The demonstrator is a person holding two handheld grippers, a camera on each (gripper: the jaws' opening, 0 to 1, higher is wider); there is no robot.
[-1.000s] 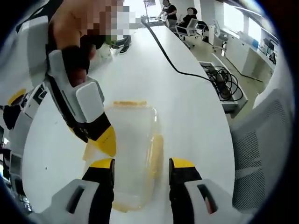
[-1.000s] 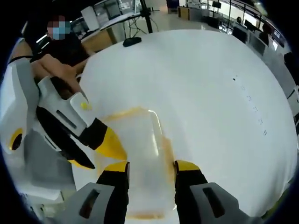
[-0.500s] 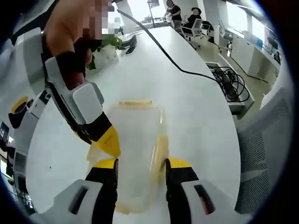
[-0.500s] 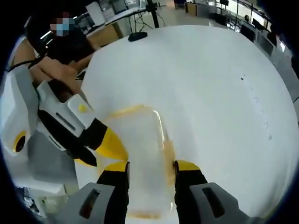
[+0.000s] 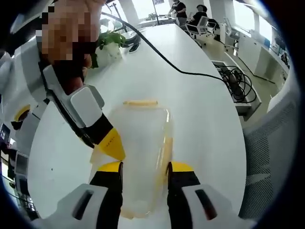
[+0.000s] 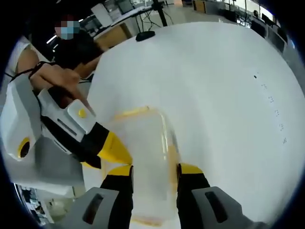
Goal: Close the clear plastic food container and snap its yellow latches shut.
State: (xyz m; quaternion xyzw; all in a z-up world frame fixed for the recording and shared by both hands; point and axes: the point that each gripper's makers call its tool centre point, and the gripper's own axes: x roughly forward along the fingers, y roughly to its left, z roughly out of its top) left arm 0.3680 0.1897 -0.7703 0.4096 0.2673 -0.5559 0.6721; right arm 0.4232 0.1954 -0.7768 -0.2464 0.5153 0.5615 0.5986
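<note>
In the left gripper view we see, at the far left, the right gripper (image 5: 110, 145) reaching in from the upper left, a hand (image 5: 66, 57) around its grey body and its yellow tip resting against the left edge of the clear plastic food container (image 5: 136, 157); we cannot tell from here whether its jaws are spread or pressed together; the container lies on the white table (image 5: 190, 109), its lid down, one yellow latch (image 5: 140, 102) along its far end and another yellow latch (image 5: 165, 151) along its right side; the left gripper (image 5: 143, 167) straddles the near part of the container with its two yellow-tipped jaws spread, one on each side of the box, and we cannot tell whether they touch it; beyond, a potted plant (image 5: 110, 42) stands near the far left of the table, a black cable (image 5: 167, 62) runs across the top towards a coil on the floor at the right, and a mesh chair (image 5: 271, 157) sits at the right edge. In the right gripper view the left gripper (image 6: 114, 150) comes in from the left, held in a hand (image 6: 59, 78), its yellow tip against the container's left edge; the right gripper's jaws stand apart on either side of the container's near end.
</note>
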